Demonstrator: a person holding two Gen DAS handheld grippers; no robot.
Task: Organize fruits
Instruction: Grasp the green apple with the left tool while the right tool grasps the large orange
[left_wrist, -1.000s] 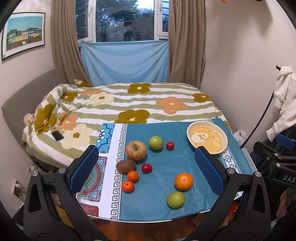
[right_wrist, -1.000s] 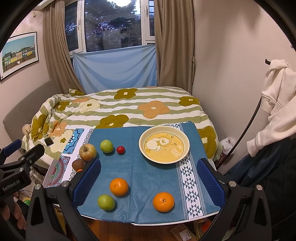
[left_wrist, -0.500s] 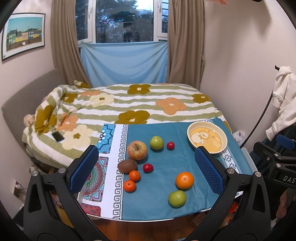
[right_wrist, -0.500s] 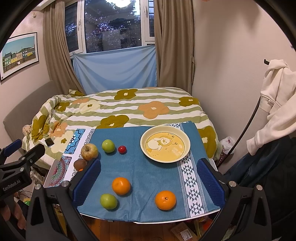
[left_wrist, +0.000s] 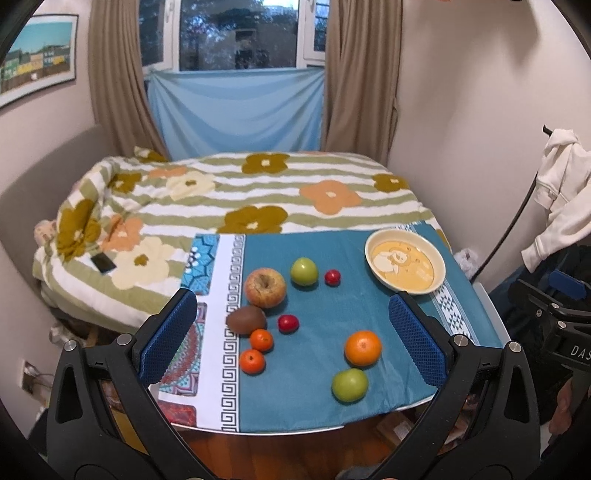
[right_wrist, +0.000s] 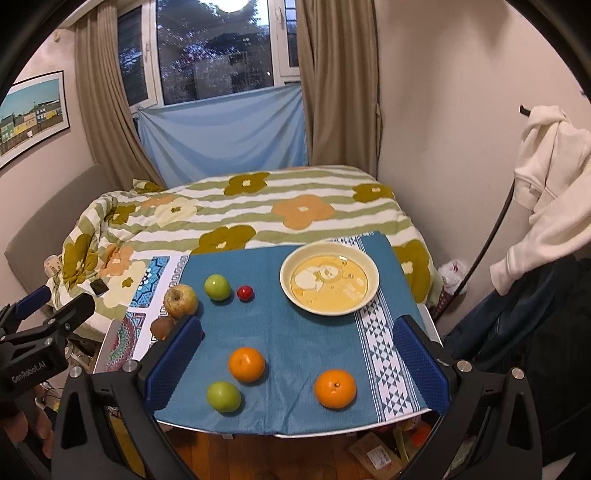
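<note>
Several fruits lie on the teal cloth (left_wrist: 325, 398) of a small table. In the left wrist view these are a russet apple (left_wrist: 265, 288), a kiwi (left_wrist: 246, 319), two mandarins (left_wrist: 261, 339), green apples (left_wrist: 304, 271) (left_wrist: 349, 384), an orange (left_wrist: 362, 348) and small red fruits (left_wrist: 288, 323). The yellow bowl (left_wrist: 368, 254) stands empty at the back right. My left gripper (left_wrist: 291, 338) hangs open short of the table's near edge. My right gripper (right_wrist: 297, 363) is open too, above the near edge, with an orange (right_wrist: 335, 388), another orange (right_wrist: 246, 364) and the bowl (right_wrist: 283, 277) ahead of it.
A bed with a flowered quilt (left_wrist: 258, 192) runs behind the table, with a phone (left_wrist: 102, 262) on it. A white hoodie (right_wrist: 546, 192) hangs on a rack at the right. Wooden floor (right_wrist: 314, 458) shows below the table edge.
Both views have shifted slightly, with the table sitting a little higher in the frames. No fruit has moved, and both grippers stay open and empty.
</note>
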